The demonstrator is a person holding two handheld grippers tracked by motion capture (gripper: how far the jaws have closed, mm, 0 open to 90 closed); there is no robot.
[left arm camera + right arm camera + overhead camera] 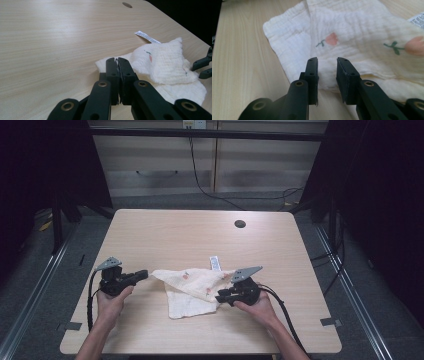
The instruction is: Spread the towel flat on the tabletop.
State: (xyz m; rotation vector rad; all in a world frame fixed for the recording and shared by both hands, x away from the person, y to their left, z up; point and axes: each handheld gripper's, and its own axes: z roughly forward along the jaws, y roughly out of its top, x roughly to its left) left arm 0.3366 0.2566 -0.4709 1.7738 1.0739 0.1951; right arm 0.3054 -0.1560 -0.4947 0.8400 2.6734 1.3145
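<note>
The soft, light cloth [192, 290] is pinched at a corner by the left gripper [117, 61]; the right gripper [327, 62] is released.

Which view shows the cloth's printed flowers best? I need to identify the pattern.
The right gripper view: the cloth is close, its pink flowers with green stems sharp. The left gripper view shows the cloth with one faint flower; the high view shows the cloth with tiny specks.

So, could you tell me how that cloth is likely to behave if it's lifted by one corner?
The cloth lies folded over itself in soft layers, so it will probably hang limp and unfold. Its thin, crinkled weave suggests it is light. The left gripper is shut at one corner; the rest would likely drag across the table.
</note>
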